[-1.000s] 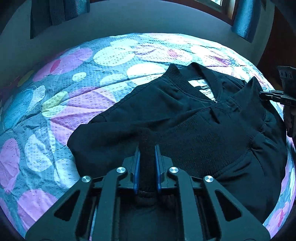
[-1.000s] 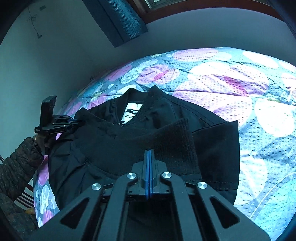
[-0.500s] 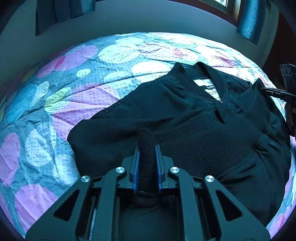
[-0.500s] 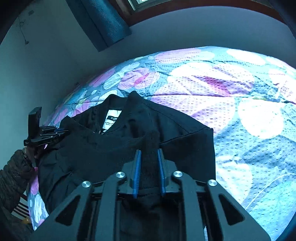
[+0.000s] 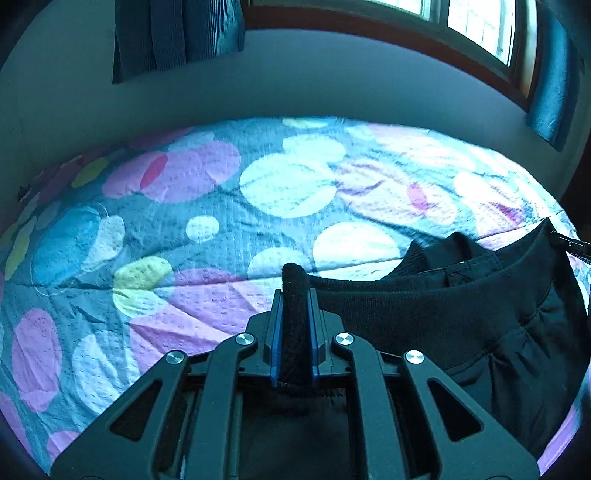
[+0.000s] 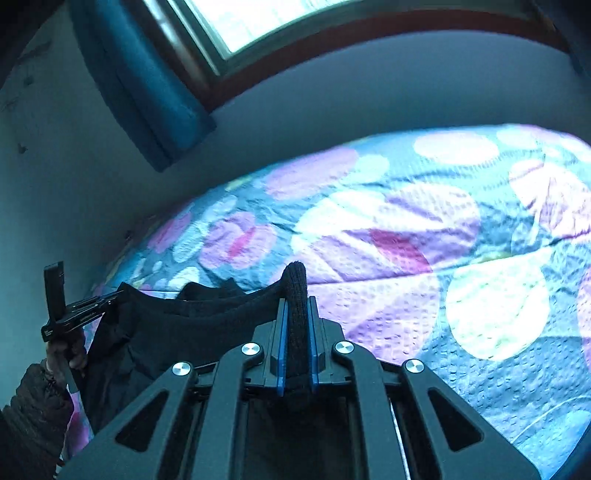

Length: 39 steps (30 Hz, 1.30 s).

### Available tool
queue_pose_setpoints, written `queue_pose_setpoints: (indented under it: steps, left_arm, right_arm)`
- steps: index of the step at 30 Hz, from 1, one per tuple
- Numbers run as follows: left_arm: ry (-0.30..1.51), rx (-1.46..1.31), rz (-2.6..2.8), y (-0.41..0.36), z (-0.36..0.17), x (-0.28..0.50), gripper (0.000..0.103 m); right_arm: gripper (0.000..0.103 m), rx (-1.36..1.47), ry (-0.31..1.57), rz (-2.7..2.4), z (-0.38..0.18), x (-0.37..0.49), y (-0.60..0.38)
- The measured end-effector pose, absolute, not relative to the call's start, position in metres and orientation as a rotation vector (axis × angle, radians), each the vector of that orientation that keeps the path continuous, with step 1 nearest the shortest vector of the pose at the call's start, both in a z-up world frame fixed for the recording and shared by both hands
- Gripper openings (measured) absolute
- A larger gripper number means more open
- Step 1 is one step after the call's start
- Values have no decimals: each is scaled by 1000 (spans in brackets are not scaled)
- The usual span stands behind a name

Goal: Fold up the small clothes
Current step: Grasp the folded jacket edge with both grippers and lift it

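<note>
A small black jacket (image 5: 443,317) with a ribbed knit hem hangs stretched between my two grippers, lifted above the bed. My left gripper (image 5: 294,295) is shut on one corner of the ribbed hem. My right gripper (image 6: 296,306) is shut on the other corner of the hem. In the right wrist view the jacket (image 6: 177,332) runs left to the left gripper (image 6: 85,314). In the left wrist view the right gripper's tip (image 5: 569,245) shows at the far right edge. The jacket's collar pokes up behind the taut hem; its lower part is hidden.
A bedspread (image 5: 221,206) with large pastel circles covers the bed; it also shows in the right wrist view (image 6: 443,258). A grey wall, blue curtains (image 6: 147,96) and a window (image 5: 480,29) lie behind. A sleeved arm (image 6: 33,402) holds the left gripper.
Both grippers have risen and tilted up, lifting the jacket's hem off the bed. The right gripper opened around the hem half a second ago and now clamps it.
</note>
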<state>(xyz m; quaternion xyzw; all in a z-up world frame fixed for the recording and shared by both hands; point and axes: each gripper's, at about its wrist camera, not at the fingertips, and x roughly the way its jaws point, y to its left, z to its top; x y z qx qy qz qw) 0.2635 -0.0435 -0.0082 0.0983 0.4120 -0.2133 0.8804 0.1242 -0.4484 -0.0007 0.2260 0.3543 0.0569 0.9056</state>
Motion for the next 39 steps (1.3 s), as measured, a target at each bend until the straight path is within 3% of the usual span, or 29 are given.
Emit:
queue_pose_setpoints:
  steps: [7, 32, 39]
  left_arm:
    - [890, 185, -429, -37, -43, 268, 12]
    - [873, 173, -406, -37, -47, 269, 14]
    - [875, 176, -396, -37, -47, 269, 18]
  right_arm:
    - [10, 652, 841, 106, -59, 141, -472]
    - [10, 732, 833, 131, -62, 136, -481]
    - [19, 777, 828, 120, -61, 131, -490]
